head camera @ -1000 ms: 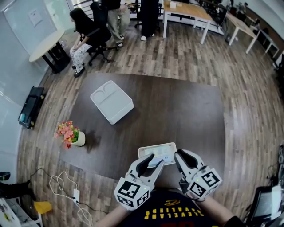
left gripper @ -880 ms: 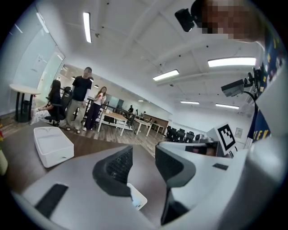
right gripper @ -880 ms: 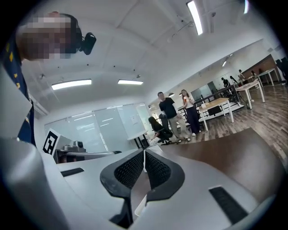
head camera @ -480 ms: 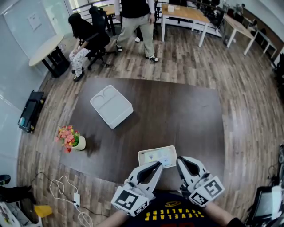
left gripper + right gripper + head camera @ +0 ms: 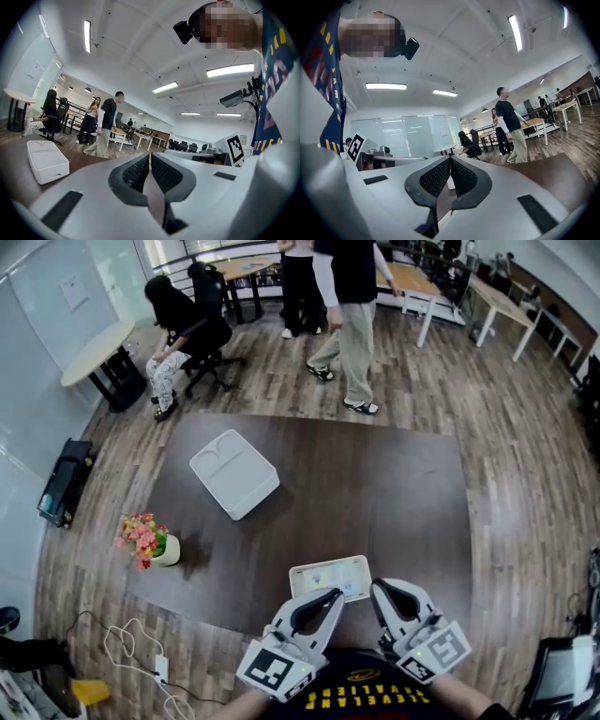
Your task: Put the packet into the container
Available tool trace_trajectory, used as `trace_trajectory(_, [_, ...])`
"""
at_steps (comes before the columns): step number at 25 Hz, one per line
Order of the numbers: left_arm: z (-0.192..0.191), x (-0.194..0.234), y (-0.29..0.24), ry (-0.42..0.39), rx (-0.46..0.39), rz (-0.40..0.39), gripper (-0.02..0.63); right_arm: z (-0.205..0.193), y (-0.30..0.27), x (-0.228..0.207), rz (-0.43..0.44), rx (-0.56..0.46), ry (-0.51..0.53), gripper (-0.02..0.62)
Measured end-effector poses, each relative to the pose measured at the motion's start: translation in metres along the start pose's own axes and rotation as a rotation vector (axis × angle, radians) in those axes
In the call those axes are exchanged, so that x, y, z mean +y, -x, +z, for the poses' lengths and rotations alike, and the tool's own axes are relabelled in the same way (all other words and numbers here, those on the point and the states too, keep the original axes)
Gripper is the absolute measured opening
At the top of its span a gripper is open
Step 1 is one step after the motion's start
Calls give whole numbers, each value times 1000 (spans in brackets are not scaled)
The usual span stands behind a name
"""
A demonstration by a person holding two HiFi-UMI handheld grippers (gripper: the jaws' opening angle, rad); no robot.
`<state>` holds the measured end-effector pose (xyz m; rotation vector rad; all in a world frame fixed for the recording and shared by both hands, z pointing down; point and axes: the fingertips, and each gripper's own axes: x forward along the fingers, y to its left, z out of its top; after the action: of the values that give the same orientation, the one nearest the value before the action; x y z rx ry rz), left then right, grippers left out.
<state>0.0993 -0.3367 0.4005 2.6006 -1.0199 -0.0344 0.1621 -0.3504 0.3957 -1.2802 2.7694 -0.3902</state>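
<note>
Holding the packet (image 5: pixel 330 576) flat by the near edge of the dark surface (image 5: pixel 394 493), with the fingers of the left gripper (image 5: pixel 334 595) pressed tight together on its near-left part and those of the right gripper (image 5: pixel 376 586) clamped the same way on its near-right corner, only the thin wrapper between the ribbed pads. Over to the far left, well apart from the packet, spotting the white two-compartment container (image 5: pixel 234 473) lying askew and open side up, plus a flower pot (image 5: pixel 159 545) near the left edge. Beyond the far edge, catching a person (image 5: pixel 354 324) mid-stride on the wooden floor (image 5: pixel 506 427).
</note>
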Motion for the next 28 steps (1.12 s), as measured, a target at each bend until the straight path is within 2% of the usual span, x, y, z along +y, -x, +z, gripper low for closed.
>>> trace_trajectory(28, [-8,2,-8,10,21,-1,17,1,3,-2,-4,-10,-4,11])
